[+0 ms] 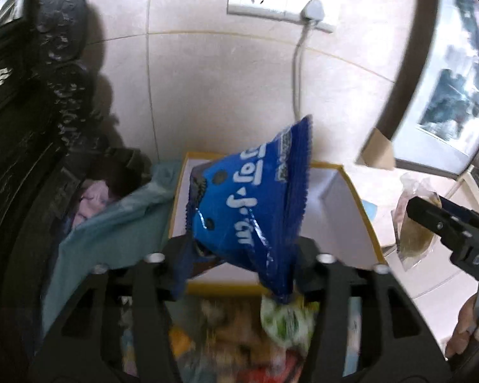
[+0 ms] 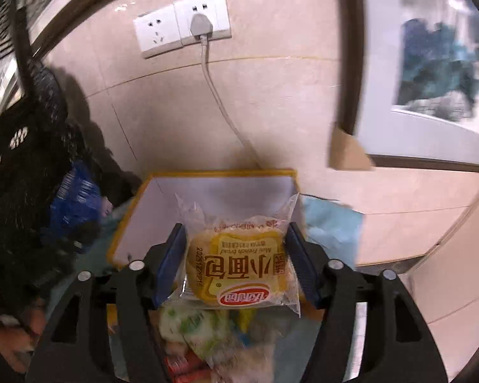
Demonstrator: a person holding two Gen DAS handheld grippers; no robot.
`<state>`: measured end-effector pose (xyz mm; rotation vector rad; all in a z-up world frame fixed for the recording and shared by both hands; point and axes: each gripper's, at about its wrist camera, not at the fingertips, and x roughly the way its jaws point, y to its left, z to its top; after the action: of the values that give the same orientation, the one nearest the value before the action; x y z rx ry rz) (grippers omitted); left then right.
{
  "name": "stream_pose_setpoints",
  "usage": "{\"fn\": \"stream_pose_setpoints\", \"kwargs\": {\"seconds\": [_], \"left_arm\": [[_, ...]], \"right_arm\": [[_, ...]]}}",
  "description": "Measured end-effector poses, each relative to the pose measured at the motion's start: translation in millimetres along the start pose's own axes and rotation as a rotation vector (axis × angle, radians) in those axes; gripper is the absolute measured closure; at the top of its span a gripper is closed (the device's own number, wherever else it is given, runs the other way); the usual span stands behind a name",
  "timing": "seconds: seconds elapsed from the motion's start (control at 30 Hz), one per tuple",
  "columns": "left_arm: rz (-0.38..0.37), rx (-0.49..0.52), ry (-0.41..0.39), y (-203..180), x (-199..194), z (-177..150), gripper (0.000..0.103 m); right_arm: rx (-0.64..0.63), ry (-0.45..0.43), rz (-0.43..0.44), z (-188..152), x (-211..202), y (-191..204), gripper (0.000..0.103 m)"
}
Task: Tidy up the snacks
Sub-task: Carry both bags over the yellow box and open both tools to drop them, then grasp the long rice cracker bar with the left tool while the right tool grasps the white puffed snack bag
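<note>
My left gripper [image 1: 242,249] is shut on a blue cookie packet [image 1: 252,204] and holds it above a white box with a yellow rim [image 1: 364,210]. My right gripper [image 2: 236,261] is shut on a clear-wrapped small bread bun [image 2: 239,265] and holds it above the same box [image 2: 207,172]. The box's far part looks bare inside. Below both grippers lies a blurred pile of snack packets [image 1: 284,322], also in the right wrist view [image 2: 201,328]. The right gripper with the bun shows in the left wrist view [image 1: 431,220]; the blue packet shows in the right wrist view [image 2: 76,201].
A tiled wall with a socket and plugged white cable [image 1: 313,12] stands behind the box. Dark carved furniture [image 1: 32,127] is at the left. A teal cloth [image 1: 111,223] lies beside the box. A framed picture [image 1: 447,79] leans at the right.
</note>
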<state>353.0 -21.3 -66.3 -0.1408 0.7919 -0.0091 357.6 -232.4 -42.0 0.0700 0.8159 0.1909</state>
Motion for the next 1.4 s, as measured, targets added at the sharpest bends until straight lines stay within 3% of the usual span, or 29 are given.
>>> {"fn": "stream_pose_setpoints", "kwargs": {"seconds": [0.03,0.07,0.13,0.3,0.43,0.67,0.83,1.03,1.27,1.4], "left_arm": [[0.013,-0.017,0.027,2,11,5,0.026],[0.025,-0.034,0.043,6,16,7,0.022],[-0.005,-0.086,0.076,17,19,8,0.02],[0.008,-0.059,0.01,34,-15,-15,0.013],[0.031,-0.026,-0.003,48,-44,-62,0.008],[0.018,0.087,0.133,52,-50,-179,0.008],[0.007,0.131,0.194,48,-44,-235,0.008],[0.031,0.166,0.189,42,-36,-259,0.008],[0.007,0.121,0.208,42,-16,-263,0.008],[0.044,0.138,0.228,34,3,-268,0.008]], "right_arm": [[-0.002,0.007,-0.024,4,4,-1,0.02],[0.006,0.008,-0.034,9,7,-3,0.017],[0.014,0.0,-0.021,8,3,-4,0.017],[-0.043,0.004,-0.03,-22,-15,3,0.017],[-0.049,0.036,-0.028,-68,-27,3,0.017],[-0.009,0.162,-0.046,-171,-32,4,0.017],[0.013,0.219,-0.089,-209,-29,0,0.017],[-0.001,0.226,-0.116,-216,-28,3,0.017],[-0.034,0.224,-0.125,-216,-23,10,0.017],[-0.049,0.222,-0.148,-214,-13,10,0.017]]}}
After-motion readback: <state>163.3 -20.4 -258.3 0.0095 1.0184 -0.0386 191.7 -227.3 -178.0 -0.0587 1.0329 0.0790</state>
